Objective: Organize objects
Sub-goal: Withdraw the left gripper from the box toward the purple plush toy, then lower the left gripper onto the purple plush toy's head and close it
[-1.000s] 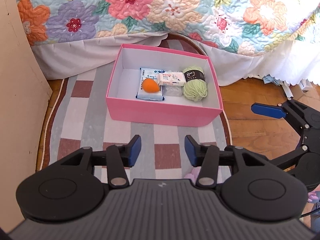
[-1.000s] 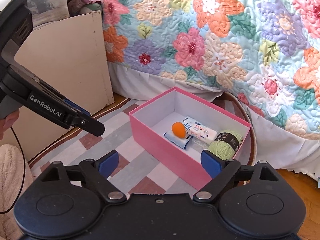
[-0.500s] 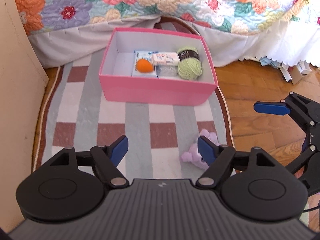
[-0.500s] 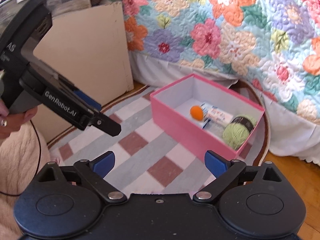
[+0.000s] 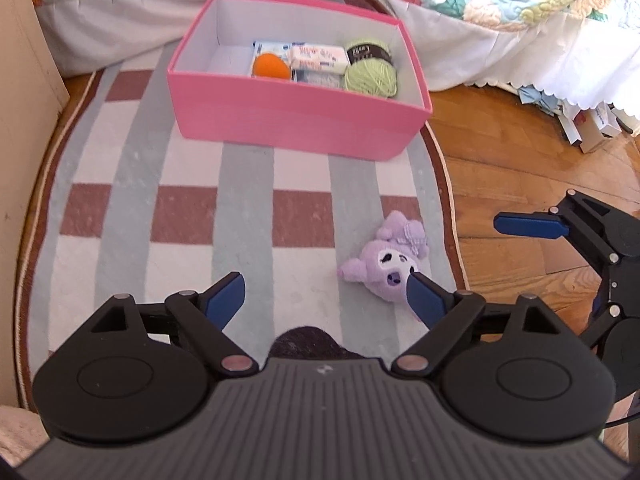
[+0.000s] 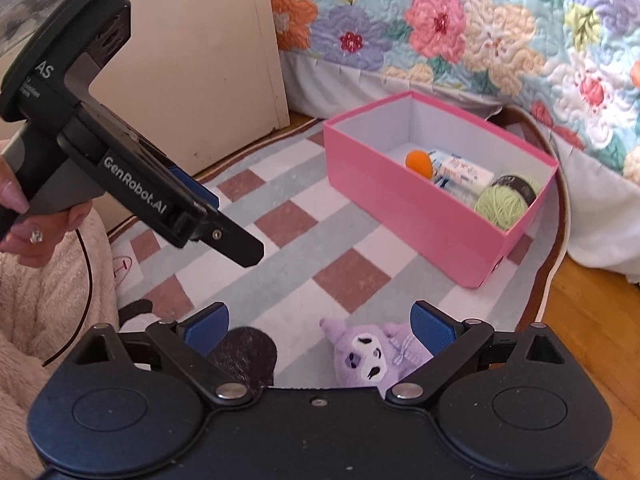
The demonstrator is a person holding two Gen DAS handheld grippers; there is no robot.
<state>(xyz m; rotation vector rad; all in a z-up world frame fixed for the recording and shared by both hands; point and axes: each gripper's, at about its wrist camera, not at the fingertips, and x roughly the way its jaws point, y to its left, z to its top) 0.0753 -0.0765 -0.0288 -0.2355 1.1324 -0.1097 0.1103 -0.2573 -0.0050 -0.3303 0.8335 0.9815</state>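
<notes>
Two hand-held grippers are in view. The left hand-held gripper (image 5: 322,298) has its jaws spread wide and has just been opening; nothing is between its blue pads, and its right pad sits in front of the edge of the purple plush toy (image 5: 386,258) without a visible grip on it. The right hand-held gripper (image 6: 320,326) also stands spread wide, its jaws having just been opening; the plush toy lies low between its pads in the right wrist view, nearer the right pad, and the pads do not press on it.

One purple plush toy lies face up on the checked rug (image 5: 132,208), near the rug's right border and well short of the box. One dark furry object (image 6: 248,354) lies on the rug just beside the toy; what it is cannot be told.

One pink box (image 5: 280,120), open-topped, stands on the far part of the rug, close to the bed. It holds four items grouped toward its right end:
- one orange ball (image 5: 271,66)
- one blue-and-white packet (image 5: 276,50), under the ball
- one white packet (image 5: 319,56) with printed text
- one skein of green yarn (image 5: 370,74) with a dark label

The box's left part is bare.

One floral quilt (image 6: 460,20) covers the bed behind the box. One beige panel (image 6: 192,72) stands at the left. A hand (image 6: 24,220) grips the left unit's handle.
</notes>
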